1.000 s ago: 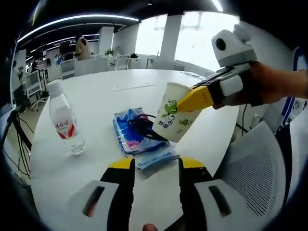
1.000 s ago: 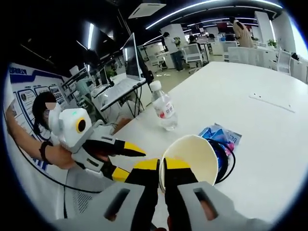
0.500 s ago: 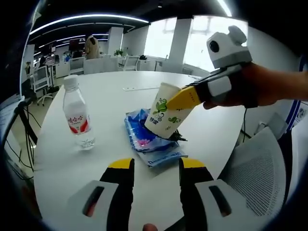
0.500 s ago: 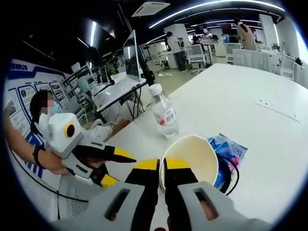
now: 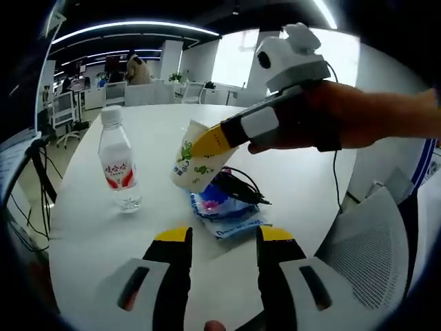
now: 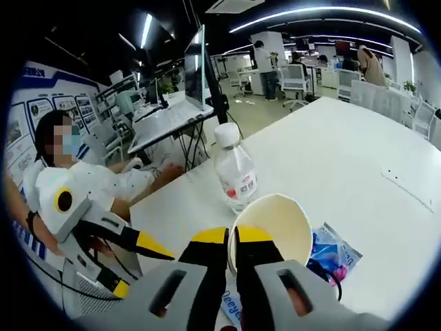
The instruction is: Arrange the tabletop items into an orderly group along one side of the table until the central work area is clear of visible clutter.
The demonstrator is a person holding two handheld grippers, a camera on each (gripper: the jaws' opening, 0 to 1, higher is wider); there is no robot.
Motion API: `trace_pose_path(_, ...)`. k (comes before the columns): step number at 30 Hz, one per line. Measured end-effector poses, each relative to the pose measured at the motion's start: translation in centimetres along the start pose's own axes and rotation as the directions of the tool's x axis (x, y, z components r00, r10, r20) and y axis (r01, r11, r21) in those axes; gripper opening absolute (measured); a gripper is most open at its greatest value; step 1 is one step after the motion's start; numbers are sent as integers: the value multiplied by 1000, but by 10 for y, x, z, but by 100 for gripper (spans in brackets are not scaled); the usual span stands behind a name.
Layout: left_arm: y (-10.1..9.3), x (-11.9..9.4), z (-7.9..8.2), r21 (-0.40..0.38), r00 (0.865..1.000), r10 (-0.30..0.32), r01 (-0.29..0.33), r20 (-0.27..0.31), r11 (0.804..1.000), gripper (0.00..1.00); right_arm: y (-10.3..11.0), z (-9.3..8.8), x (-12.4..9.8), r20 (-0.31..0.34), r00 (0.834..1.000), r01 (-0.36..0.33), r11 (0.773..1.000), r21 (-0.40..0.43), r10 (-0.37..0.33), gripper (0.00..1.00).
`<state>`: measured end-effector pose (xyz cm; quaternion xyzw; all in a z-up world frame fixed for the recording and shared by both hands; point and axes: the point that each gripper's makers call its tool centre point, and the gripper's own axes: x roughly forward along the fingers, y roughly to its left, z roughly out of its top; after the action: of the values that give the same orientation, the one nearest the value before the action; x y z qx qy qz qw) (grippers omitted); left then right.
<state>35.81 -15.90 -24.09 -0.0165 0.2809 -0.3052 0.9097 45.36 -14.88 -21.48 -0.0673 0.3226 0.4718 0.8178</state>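
R gripper (image 6: 231, 238) clamped on paper cup (image 5: 198, 157) rim, frame centre | L gripper (image 5: 224, 238) held wide, nothing gripped | water bottle (image 5: 119, 168) left of cup

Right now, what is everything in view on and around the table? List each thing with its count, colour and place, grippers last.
White paper cup with green print: one, tilted, held off the table by its rim, between bottle and packet.
Clear plastic water bottle with red label: one, white cap, upright on the table, left of the cup in the left gripper view.
Blue plastic packet: one, blue with pink, flat on the table below the cup.
Black cable: one, lying on the packet.
Round white table: one, carrying the items.
White mesh chair: one, at the table's edge.
Right gripper: yellow-tipped, shut on the cup's rim.
Left gripper: yellow-tipped, jaws apart, near the table's edge, holding nothing.
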Motion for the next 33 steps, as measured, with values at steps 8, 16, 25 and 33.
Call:
trace_pose_path(8,-4,1,-1,11,1000,-16,16,-3,1000,36,-6,-2,25,-65,998,5,996,-93,-11,0)
trace_pose_path(16,-6,2,-2,12,1000,-25,25,-6,1000,36,-16,-5,42,-84,996,6,995,-98,-14,0)
trace_pose_path(25,-2,1,-3,-5,1000,-12,12,-4,1000,36,-25,-19,56,-142,989,7,988,-156,-29,0)
trace_pose_path(33,3,-1,-4,-27,1000,6,-6,-2,1000,35,-24,-23,69,-177,983,-5,965,-262,-43,0)
